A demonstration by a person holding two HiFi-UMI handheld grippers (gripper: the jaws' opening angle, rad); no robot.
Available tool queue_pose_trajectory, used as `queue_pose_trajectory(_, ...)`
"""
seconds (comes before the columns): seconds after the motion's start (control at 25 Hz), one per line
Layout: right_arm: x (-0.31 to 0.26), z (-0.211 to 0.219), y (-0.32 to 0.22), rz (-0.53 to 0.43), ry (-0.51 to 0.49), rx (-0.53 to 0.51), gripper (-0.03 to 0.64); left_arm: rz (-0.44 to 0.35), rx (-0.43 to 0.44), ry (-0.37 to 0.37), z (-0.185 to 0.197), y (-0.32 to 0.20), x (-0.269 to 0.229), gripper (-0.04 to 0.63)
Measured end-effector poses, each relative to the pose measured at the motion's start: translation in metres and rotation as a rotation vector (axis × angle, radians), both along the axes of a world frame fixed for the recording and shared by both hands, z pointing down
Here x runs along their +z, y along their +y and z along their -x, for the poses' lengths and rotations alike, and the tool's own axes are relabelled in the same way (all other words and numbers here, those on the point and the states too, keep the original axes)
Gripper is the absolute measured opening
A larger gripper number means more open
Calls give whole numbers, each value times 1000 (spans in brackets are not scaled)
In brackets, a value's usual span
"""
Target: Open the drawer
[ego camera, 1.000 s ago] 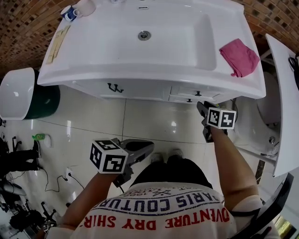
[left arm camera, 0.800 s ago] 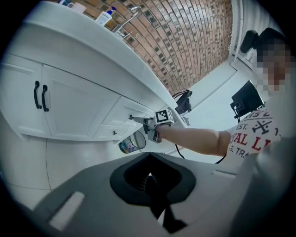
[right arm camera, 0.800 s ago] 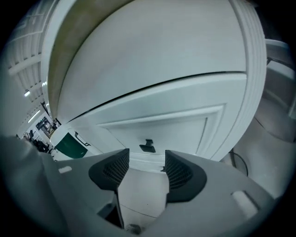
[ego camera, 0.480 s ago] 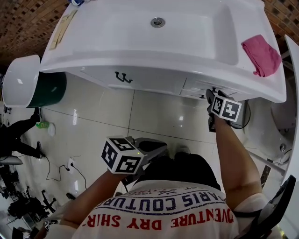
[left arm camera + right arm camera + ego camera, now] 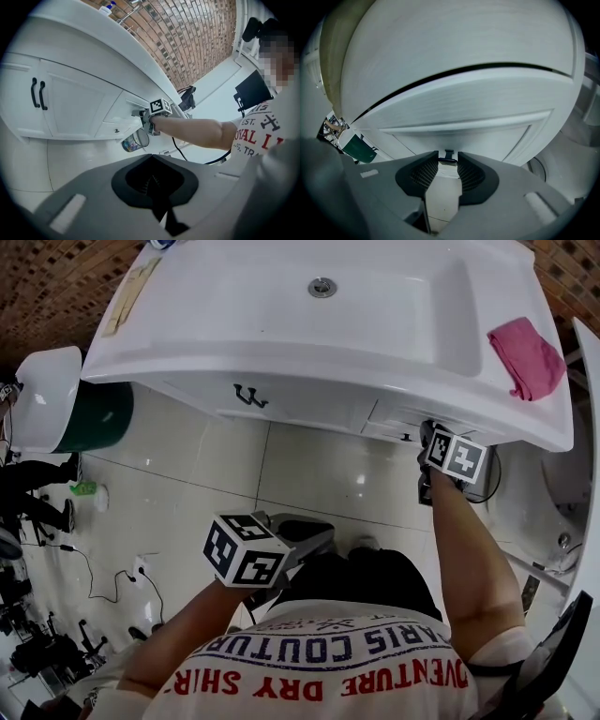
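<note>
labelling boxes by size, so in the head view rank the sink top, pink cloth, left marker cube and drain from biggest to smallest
1. sink top
2. pink cloth and left marker cube: they look about alike, and the cube is nearer the camera, so they are not ranked
3. drain

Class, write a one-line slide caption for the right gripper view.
Right gripper, its jaws having just closed in, grips the small dark handle of the white drawer.
</note>
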State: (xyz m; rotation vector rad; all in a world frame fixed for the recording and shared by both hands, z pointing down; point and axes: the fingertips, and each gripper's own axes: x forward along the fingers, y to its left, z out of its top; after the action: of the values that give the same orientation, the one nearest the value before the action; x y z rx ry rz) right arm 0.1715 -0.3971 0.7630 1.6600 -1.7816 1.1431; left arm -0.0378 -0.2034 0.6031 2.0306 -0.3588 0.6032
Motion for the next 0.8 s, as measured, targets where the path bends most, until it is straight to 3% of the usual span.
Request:
queue_pose_trajectory(0.36, 1, 1, 6, 20, 0, 3, 130, -8, -23, -2, 3, -2, -8, -18)
queue_pose_trajectory(0.8, 3, 10, 55, 53, -42, 2, 132, -31, -21, -1, -1, 5, -33, -18)
